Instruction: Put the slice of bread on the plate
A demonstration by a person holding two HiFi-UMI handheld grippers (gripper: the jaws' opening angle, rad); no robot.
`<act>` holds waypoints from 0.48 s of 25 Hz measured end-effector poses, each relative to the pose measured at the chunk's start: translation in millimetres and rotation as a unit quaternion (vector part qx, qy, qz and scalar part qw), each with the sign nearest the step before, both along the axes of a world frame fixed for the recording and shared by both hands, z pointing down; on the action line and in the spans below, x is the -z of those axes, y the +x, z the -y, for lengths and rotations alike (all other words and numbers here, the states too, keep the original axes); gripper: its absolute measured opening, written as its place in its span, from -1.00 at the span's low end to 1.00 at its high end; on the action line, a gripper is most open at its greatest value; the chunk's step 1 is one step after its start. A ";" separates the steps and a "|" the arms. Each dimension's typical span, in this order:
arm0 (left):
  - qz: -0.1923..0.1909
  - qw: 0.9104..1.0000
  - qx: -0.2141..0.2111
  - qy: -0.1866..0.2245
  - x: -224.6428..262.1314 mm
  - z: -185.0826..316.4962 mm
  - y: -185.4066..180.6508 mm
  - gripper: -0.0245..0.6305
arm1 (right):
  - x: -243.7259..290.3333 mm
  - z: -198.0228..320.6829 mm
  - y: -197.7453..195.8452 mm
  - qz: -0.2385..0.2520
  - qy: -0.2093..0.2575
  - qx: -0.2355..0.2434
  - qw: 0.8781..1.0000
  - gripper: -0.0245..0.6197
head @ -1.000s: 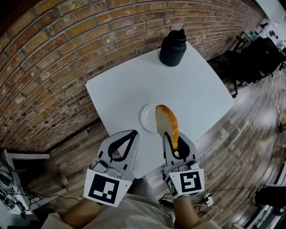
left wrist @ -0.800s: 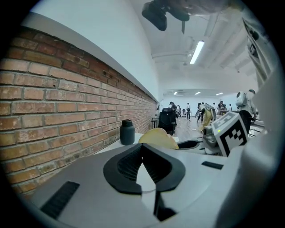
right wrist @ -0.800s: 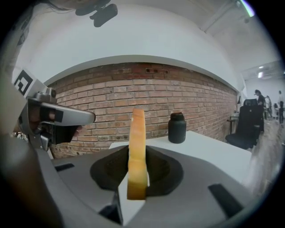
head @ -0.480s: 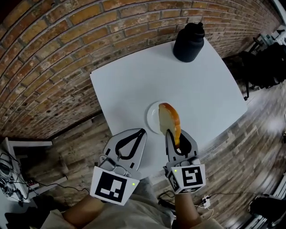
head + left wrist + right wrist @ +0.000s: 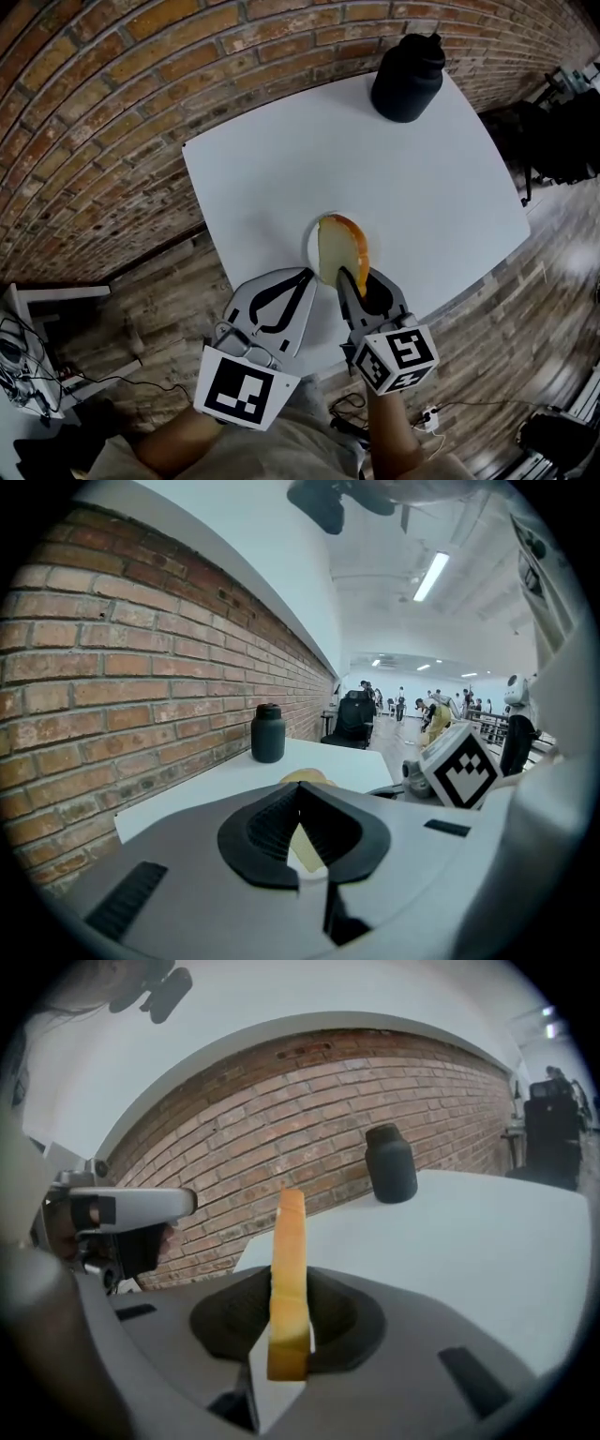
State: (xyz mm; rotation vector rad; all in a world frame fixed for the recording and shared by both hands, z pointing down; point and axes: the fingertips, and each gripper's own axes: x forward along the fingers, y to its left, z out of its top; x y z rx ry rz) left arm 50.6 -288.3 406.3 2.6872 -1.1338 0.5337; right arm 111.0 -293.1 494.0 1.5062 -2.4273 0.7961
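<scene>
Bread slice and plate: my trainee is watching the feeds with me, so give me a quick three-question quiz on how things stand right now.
1. True or false: the slice of bread lies flat on the plate.
2. What do the left tongs hold? A) the slice of bread B) nothing C) the plate
3. Fill in: in the head view, the black bottle stands near the far ____ corner of the table.

Key:
1. False. It stands on edge, gripped in the right tongs, over the plate.
2. B. They are shut and empty.
3. right
</scene>
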 end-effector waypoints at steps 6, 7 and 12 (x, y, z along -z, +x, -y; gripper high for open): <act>0.001 1.000 -0.001 -0.009 -7.0 6.0 3.0 -0.89 | -24.3 8.7 -1.5 0.040 -0.055 0.002 0.998 -0.64; 0.000 1.000 0.000 -0.011 -7.8 7.0 3.1 -0.89 | -26.8 10.7 -0.8 0.050 -0.062 0.000 0.997 -0.64; 0.000 1.000 0.001 -0.018 -12.1 10.9 1.1 -0.89 | -34.9 20.8 1.9 0.095 -0.089 0.001 0.991 -0.64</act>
